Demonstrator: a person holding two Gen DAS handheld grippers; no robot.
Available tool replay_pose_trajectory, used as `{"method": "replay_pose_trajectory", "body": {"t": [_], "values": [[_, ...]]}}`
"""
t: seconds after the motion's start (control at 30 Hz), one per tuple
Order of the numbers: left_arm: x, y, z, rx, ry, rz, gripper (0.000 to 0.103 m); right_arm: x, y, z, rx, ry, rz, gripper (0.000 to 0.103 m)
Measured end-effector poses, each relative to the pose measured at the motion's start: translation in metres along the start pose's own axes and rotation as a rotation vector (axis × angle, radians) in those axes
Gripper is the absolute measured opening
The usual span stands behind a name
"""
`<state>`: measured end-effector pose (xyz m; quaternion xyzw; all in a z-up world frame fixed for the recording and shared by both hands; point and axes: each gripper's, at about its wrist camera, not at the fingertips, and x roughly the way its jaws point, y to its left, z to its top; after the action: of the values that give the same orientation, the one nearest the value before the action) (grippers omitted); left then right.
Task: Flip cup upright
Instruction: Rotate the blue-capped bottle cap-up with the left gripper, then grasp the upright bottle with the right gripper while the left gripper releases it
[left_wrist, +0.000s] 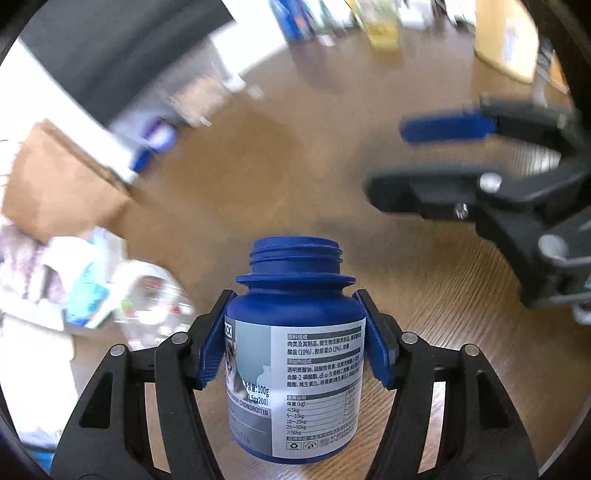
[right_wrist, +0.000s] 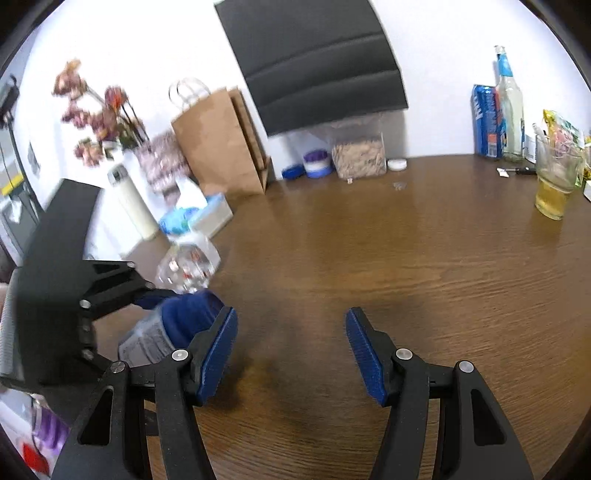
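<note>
Left gripper (left_wrist: 295, 332): clamped on the bottle (left_wrist: 295, 354), blue pads pressed to either side of the body just under the shoulder. This blue, capless bottle is taken as the task's "cup". Label text reads the right way up in the left wrist view; threaded neck points away from the camera along the fingers.

Key relation: the bottle's long axis runs roughly parallel to the left fingers, mouth leading, base toward the wrist. It looks lifted off the table (left_wrist: 424, 314), but I cannot tell for sure whether the base touches the wood. Its true tilt against the table is unclear from this view alone. In the right wrist view the bottle (right_wrist: 173, 325) lies to the left and looks tilted, label low and dark end higher, though blurred.

Right gripper (right_wrist: 291, 350): wide apart, nothing between the pads, only bare table ahead. It sits just beside the bottle, to its right. From the left wrist view the right gripper (left_wrist: 391, 158) appears beyond and to the right, jaws spread.

Judgement: the left hand is plainly the working one; the coming move depends on rotating that wrist until the mouth faces up, then lowering the base flat. The right is near enough to steady.

Far: paper bag (right_wrist: 221, 140), glass (right_wrist: 554, 184) at the table's right edge, well apart.
</note>
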<state>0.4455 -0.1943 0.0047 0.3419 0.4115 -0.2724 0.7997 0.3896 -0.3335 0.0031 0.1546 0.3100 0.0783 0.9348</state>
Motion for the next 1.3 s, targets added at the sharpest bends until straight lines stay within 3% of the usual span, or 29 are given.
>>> {"method": "replay_pose_trajectory", "body": {"t": [0.17,0.2,0.23,0.3,0.37,0.5,0.57,0.6,0.63,0.9,1.0,1.07,1.23,1.3], "values": [[-0.080,0.024,0.002,-0.132,-0.185,0.050,0.060,-0.032,0.004,0.012,0.038,-0.086,0.163,0.066],[-0.096,0.026,-0.002,-0.160,-0.220,0.048,0.060,-0.042,0.008,0.015,0.055,-0.104,0.221,0.072],[-0.110,0.028,-0.006,-0.193,-0.253,0.041,0.060,-0.057,0.012,0.020,0.072,-0.146,0.298,0.086],[-0.131,0.028,-0.015,-0.248,-0.311,0.037,0.060,-0.081,0.020,0.024,0.109,-0.215,0.429,0.093],[-0.152,0.016,-0.026,-0.254,-0.371,0.050,0.060,-0.097,0.032,0.033,0.111,-0.222,0.570,0.093],[-0.180,0.000,-0.040,-0.236,-0.462,0.070,0.060,-0.093,0.071,0.045,0.074,-0.100,0.600,0.093],[-0.188,-0.010,-0.045,-0.212,-0.505,0.098,0.060,-0.084,0.085,0.045,0.085,-0.043,0.681,0.091],[-0.190,-0.013,-0.047,-0.213,-0.520,0.103,0.060,-0.083,0.089,0.045,0.093,-0.035,0.715,0.067],[-0.191,-0.013,-0.050,-0.227,-0.526,0.114,0.060,-0.082,0.093,0.045,0.093,-0.027,0.738,0.068],[-0.198,-0.003,-0.064,-0.273,-0.547,0.040,0.060,-0.102,0.127,0.036,-0.070,-0.089,0.578,0.068],[-0.188,-0.001,-0.072,-0.314,-0.565,-0.032,0.065,-0.114,0.149,0.026,-0.252,-0.156,0.327,0.067],[-0.172,-0.001,-0.082,-0.349,-0.586,-0.094,0.067,-0.117,0.160,0.016,-0.341,-0.192,0.228,0.068],[-0.132,0.012,-0.099,-0.510,-0.527,-0.220,0.075,-0.095,0.155,0.005,-0.324,-0.129,0.236,0.068],[-0.129,0.009,-0.101,-0.516,-0.501,-0.228,0.074,-0.090,0.155,0.002,-0.326,-0.112,0.234,0.068]]}}
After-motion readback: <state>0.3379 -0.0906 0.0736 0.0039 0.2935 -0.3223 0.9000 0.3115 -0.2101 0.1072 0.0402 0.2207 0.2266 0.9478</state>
